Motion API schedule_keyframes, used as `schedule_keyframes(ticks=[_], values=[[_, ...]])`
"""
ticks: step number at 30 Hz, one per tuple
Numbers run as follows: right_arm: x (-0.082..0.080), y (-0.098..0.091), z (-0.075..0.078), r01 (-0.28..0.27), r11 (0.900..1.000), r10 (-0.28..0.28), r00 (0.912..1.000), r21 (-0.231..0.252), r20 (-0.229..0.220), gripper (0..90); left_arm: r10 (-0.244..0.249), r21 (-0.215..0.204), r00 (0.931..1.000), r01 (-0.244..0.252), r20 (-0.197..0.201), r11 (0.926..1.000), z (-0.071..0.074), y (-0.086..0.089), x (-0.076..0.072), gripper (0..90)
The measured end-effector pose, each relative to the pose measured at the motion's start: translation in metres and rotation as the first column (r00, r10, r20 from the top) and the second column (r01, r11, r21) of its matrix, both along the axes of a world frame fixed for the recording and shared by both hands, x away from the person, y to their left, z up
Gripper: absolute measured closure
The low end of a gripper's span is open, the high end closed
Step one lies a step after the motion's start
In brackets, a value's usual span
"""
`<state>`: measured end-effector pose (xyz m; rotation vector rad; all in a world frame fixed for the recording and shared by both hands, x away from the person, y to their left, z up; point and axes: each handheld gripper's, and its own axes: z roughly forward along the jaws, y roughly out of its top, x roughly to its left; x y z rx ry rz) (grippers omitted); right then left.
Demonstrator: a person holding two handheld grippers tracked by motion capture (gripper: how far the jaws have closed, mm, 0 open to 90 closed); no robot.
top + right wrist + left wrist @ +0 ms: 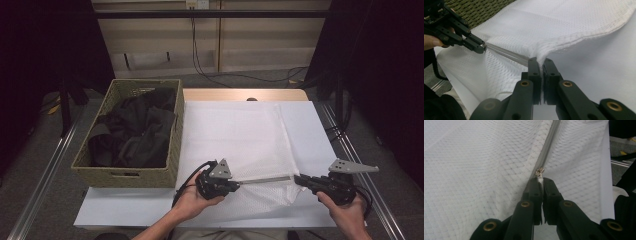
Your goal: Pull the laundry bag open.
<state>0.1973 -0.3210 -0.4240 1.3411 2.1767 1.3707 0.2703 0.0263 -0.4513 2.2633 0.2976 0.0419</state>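
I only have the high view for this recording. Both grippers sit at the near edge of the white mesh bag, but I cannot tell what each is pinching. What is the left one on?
Observer: The left gripper is shut on the zipper pull, a small metal tab at the end of the grey zipper.
Operator: And the right one?
Observer: The right gripper is shut on a bunched fold of the mesh bag at its stitched edge, by the zipper's other end.
Operator: Is the zipper slack between them?
Observer: No. In the right gripper view it runs in a straight line from one gripper to the other.
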Motion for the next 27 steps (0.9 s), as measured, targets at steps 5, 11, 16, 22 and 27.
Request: schedule_keyframes(ticks=[5,11,16,22,27], values=[[0.0,0.001,0.0,0.0,1.0,0.0,1.0,-0.001,-0.001,86.4,0.007,-0.014,1.0,-0.007,-0.001,0.9999,0.002,0.005,-0.002,86.7],[0.001,0.0,0.0,0.004,1.0,-0.004,1.0,-0.003,0.004,86.4,0.028,-0.027,0.9995,-0.028,-0.011,0.9993,-0.001,0.012,-0.001,86.7],[0.001,-0.001,0.001,0.005,1.0,-0.005,1.0,0.003,0.006,86.4,0.038,-0.017,0.999,-0.038,-0.022,0.9991,-0.001,0.016,-0.004,86.7],[0.0,-0.002,0.001,0.005,1.0,-0.005,1.0,0.002,0.007,86.3,0.041,-0.004,0.999,-0.041,-0.016,0.9991,0.0,0.022,-0.003,86.7],[0.0,-0.002,0.001,0.007,1.0,-0.007,1.0,0.0,0.004,86.3,0.042,-0.016,0.999,-0.042,-0.017,0.999,-0.001,0.027,-0.004,86.7]])
